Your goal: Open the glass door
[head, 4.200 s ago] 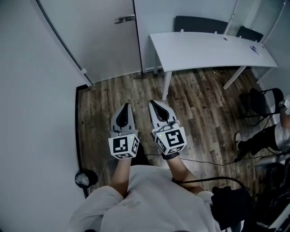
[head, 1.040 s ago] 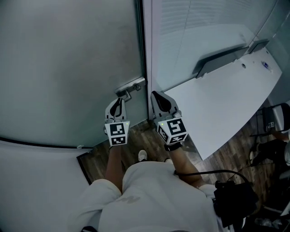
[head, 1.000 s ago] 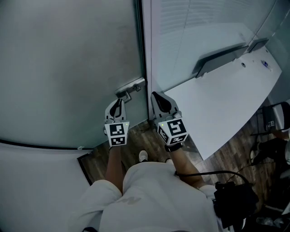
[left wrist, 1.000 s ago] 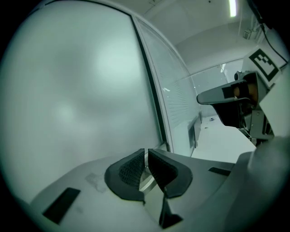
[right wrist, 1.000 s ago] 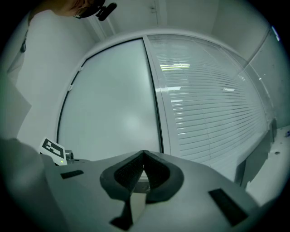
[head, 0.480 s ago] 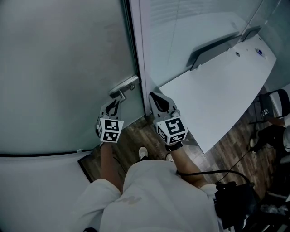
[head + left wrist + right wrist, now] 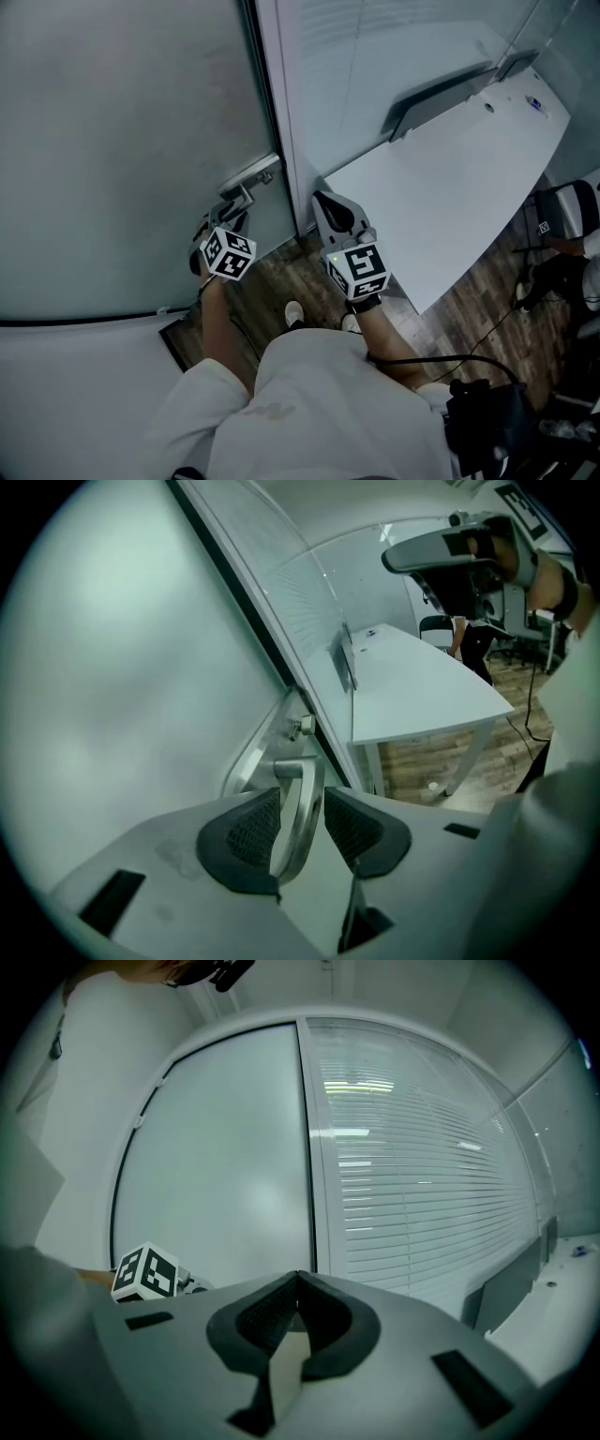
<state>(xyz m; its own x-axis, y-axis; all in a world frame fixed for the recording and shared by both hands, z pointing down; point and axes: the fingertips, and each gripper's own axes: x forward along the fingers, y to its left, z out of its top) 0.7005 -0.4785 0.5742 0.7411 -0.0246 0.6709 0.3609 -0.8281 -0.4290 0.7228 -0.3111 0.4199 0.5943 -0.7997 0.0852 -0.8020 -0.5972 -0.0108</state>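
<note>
Since left tool (image 7: 223,218) dropped, jaws just opened, door handle (image 7: 298,810) between.

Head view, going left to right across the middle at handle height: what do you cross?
frosted glass door → door handle → white door frame → right gripper → white table

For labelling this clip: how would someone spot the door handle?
Start at the big frosted glass door, left of the blind-covered glass wall. On the metal plate at its right edge sits the door handle. Unlike the small round knob beside it, it is a long, bent silver lever.
</note>
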